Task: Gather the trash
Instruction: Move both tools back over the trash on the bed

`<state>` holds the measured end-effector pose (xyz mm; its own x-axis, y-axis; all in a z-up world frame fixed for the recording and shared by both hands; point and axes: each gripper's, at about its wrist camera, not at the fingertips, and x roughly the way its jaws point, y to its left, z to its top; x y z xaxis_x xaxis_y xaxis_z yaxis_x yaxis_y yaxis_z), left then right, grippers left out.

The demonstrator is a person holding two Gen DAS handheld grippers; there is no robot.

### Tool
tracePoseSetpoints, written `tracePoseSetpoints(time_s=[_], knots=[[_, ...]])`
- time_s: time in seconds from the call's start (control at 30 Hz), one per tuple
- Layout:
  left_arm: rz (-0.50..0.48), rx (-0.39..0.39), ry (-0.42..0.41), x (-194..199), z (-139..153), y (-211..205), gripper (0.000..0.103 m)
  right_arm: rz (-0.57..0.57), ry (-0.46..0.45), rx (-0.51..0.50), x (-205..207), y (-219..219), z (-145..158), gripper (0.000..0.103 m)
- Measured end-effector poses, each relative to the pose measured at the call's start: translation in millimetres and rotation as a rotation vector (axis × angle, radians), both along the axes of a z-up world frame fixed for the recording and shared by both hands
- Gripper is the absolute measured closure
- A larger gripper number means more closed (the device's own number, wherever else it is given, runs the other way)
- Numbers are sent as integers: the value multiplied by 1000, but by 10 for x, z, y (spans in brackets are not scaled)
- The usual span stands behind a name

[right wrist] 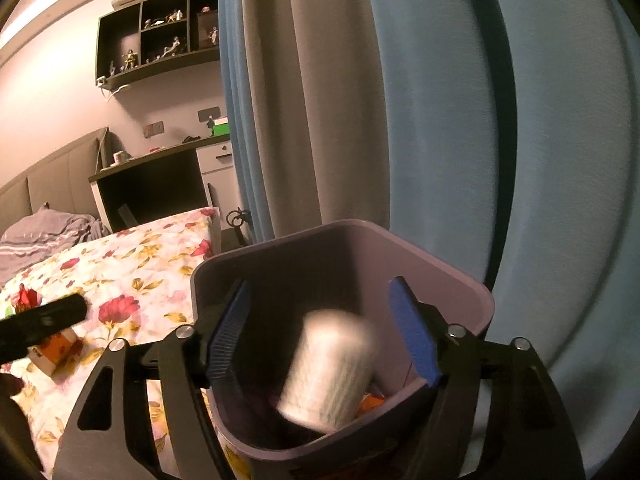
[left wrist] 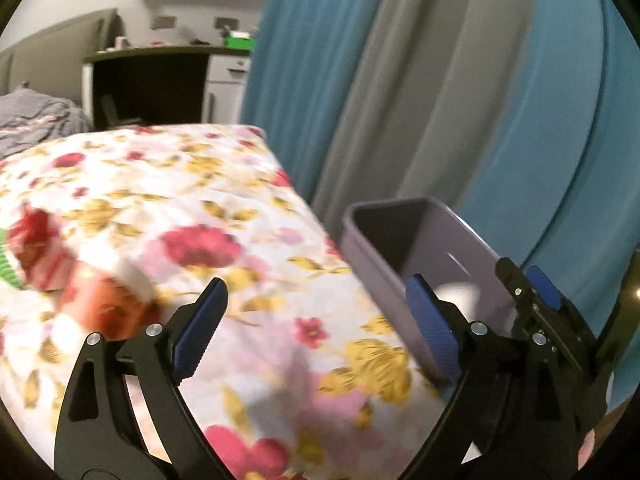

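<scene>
A purple bin [right wrist: 320, 256] stands beside the bed, right under my right gripper [right wrist: 320, 284]. Its blue pads are apart, and a blurred white cup [right wrist: 328, 368] hangs between them without touching either, inside the bin's mouth over orange scraps [right wrist: 370, 402]. My left gripper [left wrist: 316, 284] is open over the floral bedsheet [left wrist: 224, 184] with nothing between its fingers; the bin [left wrist: 368, 264] lies just to its right. An orange-and-white carton [left wrist: 108, 304] and a red wrapper [left wrist: 32, 236] lie blurred on the sheet to its left. In the right wrist view the carton [right wrist: 56, 350] sits under a black left finger [right wrist: 44, 318].
Blue and grey curtains [left wrist: 400, 80] hang close behind the bin. A dark desk [right wrist: 152, 184] with white drawers stands past the bed's far end, and a grey blanket [right wrist: 44, 232] is bunched at the head. Wall shelves [right wrist: 160, 32] hold small figures.
</scene>
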<state>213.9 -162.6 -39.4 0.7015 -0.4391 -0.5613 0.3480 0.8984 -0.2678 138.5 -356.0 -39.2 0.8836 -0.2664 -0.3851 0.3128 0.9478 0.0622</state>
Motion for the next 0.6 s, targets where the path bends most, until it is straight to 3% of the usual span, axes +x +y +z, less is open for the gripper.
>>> tracePoseSetpoints(time_s=[0.3, 0.6], knots=[[148, 69, -62, -263, 171, 566, 12, 18, -89, 3, -413, 173, 306, 22], [293, 116, -83, -649, 160, 1171, 10, 161, -126, 28, -827, 722, 451, 15]])
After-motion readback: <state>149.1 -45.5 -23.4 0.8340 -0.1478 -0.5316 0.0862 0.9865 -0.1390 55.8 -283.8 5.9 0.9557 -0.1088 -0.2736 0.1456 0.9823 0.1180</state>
